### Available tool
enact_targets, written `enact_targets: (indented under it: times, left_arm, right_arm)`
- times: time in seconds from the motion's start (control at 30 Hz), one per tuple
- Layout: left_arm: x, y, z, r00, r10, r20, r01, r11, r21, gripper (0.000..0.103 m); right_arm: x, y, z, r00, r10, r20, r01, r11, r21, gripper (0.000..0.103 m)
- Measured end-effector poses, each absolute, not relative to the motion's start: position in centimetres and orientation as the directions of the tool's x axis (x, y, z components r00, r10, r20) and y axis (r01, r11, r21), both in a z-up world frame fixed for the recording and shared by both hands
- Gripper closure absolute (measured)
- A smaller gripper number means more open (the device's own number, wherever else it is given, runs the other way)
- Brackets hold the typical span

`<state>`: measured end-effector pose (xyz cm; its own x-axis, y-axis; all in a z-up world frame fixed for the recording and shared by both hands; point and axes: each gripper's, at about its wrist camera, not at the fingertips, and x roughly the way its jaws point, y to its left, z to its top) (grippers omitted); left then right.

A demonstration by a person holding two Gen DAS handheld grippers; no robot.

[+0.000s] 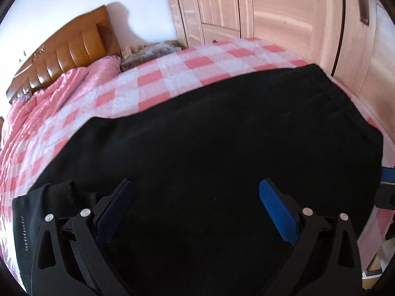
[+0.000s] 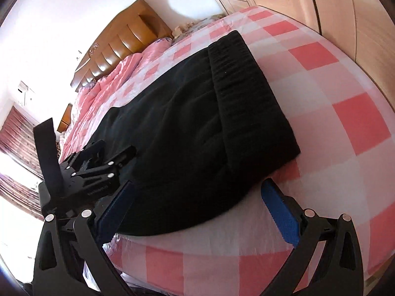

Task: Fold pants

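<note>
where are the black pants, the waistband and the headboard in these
black pants (image 1: 209, 148), left wrist view, middle of the dark fabric
ribbed waistband (image 2: 246, 93), right wrist view, middle of the ribbed band
wooden headboard (image 2: 128, 37), right wrist view, on a padded brown panel

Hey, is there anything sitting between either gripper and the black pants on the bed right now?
Nothing visible. The left gripper hangs open directly over the black pants, with only cloth between its fingers. The right gripper is open at the pants' near edge on the checked bedsheet, with no object between.
</note>
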<state>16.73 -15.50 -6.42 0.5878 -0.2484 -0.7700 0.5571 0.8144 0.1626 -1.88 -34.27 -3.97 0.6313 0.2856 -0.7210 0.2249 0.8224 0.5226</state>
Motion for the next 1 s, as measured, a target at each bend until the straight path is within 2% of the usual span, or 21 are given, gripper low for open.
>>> enact_targets:
  times: [0.17,0.33,0.43,0.47,0.5,0.53,0.6,0.63,0.67,0.7,0.87,0.97,1.0]
  left_arm:
    - [17.4,-15.2,-7.0,0.553,-0.272,-0.787,0.565,0.817,0.115,0.001]
    - [18.7,-14.3,-7.5,0.482,-0.333,-0.810,0.565,0.825,-0.003,0.001]
    - [18.5,-14.5,-7.6,0.493,-0.329,-0.805,0.568,0.823,0.012,0.001]
    - [18.5,-14.4,-7.6,0.494,-0.332,-0.804,0.570,0.822,0.011,0.001]
    - [18.5,-14.4,-7.6,0.492,-0.337,-0.803,0.571,0.821,0.005,0.001]
    - [18.5,-14.2,-7.6,0.488,-0.345,-0.801,0.572,0.820,-0.005,0.001]
    - [18.5,-14.0,-7.6,0.484,-0.357,-0.799,0.573,0.819,-0.019,0.001]
    - [18.5,-14.1,-7.6,0.486,-0.354,-0.799,0.574,0.819,-0.013,0.001]
    - [18.4,-14.3,-7.6,0.489,-0.346,-0.801,0.576,0.818,-0.001,0.001]
    - [18.3,-14.3,-7.5,0.490,-0.344,-0.801,0.576,0.818,0.001,0.001]
    - [18.3,-14.1,-6.8,0.467,-0.338,-0.817,0.566,0.824,-0.017,0.002]
    - [16.9,-14.5,-4.2,0.448,-0.423,-0.788,0.622,0.780,-0.066,0.002]
    - [16.0,-14.9,-3.5,0.453,-0.439,-0.776,0.654,0.755,-0.045,0.002]
  right_arm:
    - [-1.6,-34.6,-3.9,0.614,0.312,-0.725,0.247,0.797,0.552,0.004]
    - [-1.6,-34.1,-3.8,0.600,0.308,-0.739,0.289,0.778,0.558,0.005]
    - [-1.2,-33.8,-3.8,0.598,0.277,-0.752,0.336,0.766,0.549,0.008]
    - [-1.2,-33.7,-3.7,0.597,0.263,-0.758,0.349,0.765,0.541,0.018]
    - [-1.5,-33.7,-3.7,0.596,0.233,-0.769,0.370,0.770,0.520,0.031]
    - [-1.7,-34.0,-3.8,0.599,0.220,-0.770,0.383,0.766,0.517,0.034]
    - [-2.4,-34.6,-4.1,0.615,0.224,-0.756,0.398,0.740,0.543,0.046]
    - [-2.7,-34.9,-4.3,0.630,0.237,-0.740,0.399,0.718,0.570,0.048]
    - [-3.1,-35.1,-4.6,0.647,0.248,-0.721,0.397,0.698,0.596,0.060]
    - [-3.2,-35.1,-4.7,0.662,0.243,-0.709,0.391,0.695,0.603,0.064]
    - [-4.6,-33.9,-3.8,0.749,0.159,-0.643,0.337,0.744,0.577,0.071]
    - [-4.4,-33.8,-3.5,0.764,0.152,-0.627,0.320,0.754,0.573,0.071]
    - [-4.3,-34.0,-3.5,0.766,0.164,-0.621,0.315,0.747,0.586,0.071]
